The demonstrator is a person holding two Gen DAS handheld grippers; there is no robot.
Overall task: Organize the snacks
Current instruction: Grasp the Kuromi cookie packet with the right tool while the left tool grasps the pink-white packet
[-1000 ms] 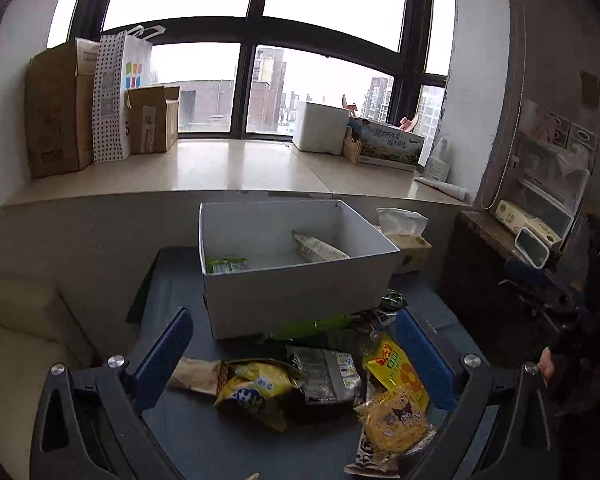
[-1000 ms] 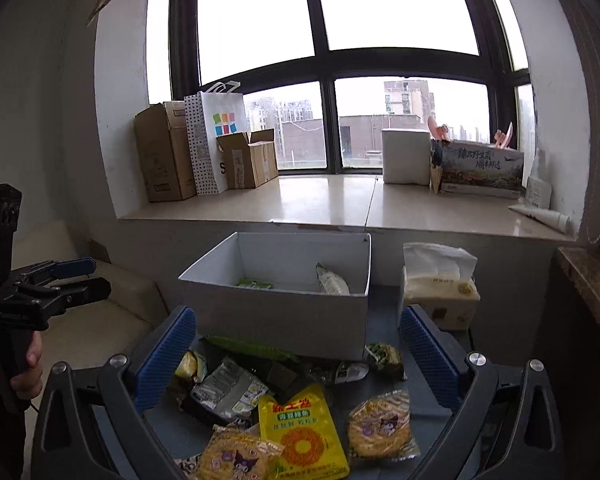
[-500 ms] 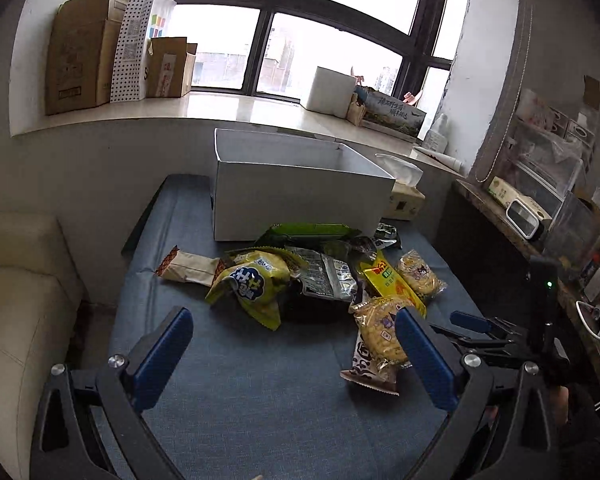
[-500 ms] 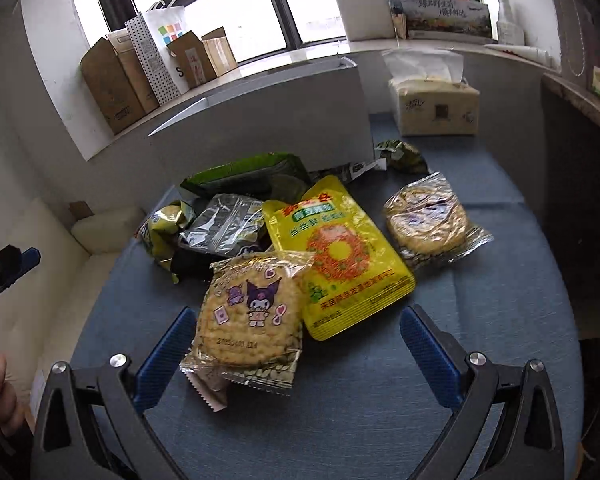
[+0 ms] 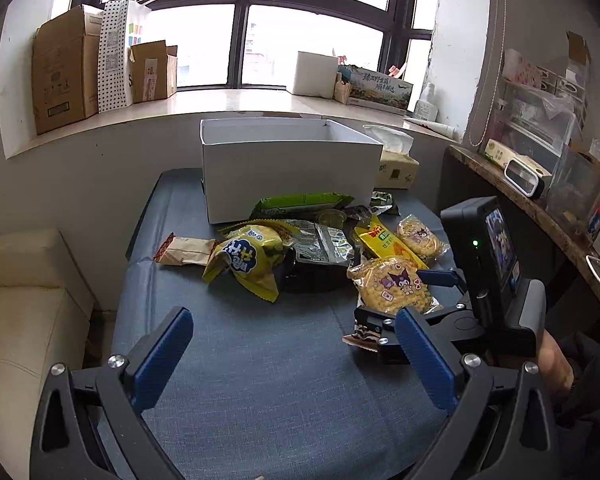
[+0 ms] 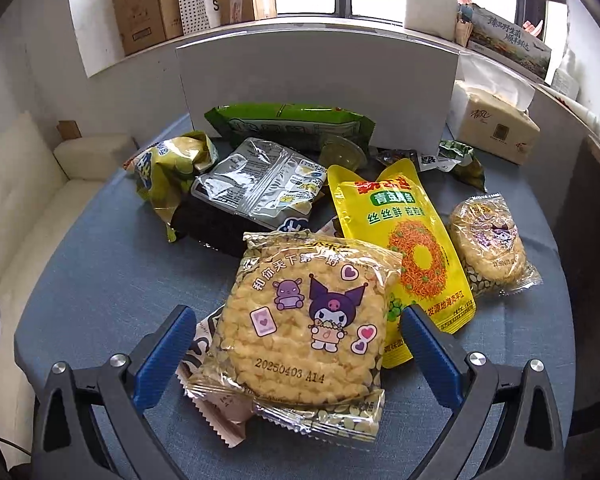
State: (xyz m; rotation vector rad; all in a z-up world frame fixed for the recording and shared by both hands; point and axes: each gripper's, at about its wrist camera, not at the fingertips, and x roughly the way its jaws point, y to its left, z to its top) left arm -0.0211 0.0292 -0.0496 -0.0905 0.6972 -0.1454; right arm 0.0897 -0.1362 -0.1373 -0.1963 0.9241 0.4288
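Observation:
A pile of snack packets lies on the blue table (image 5: 260, 360) in front of a white box (image 5: 288, 172). My right gripper (image 6: 300, 344) is open, its blue fingers on either side of a round rice cracker packet with a cartoon print (image 6: 304, 320); it also shows in the left wrist view (image 5: 392, 286). A yellow packet (image 6: 408, 248), a second cracker packet (image 6: 488, 248), a silver packet (image 6: 260, 180), a yellow crisp bag (image 5: 248, 260) and a green packet (image 5: 300, 206) lie around it. My left gripper (image 5: 296, 360) is open and empty above bare table.
A tissue box (image 5: 396, 168) stands right of the white box. A cream sofa (image 5: 16, 320) is on the left. A cluttered shelf (image 5: 540, 184) runs along the right. Cardboard boxes (image 5: 64, 88) stand on the windowsill.
Both grippers have drawn back from the white box and dropped lower. The right gripper has closed in on the cartoon cracker packet, which now lies between its open fingers.

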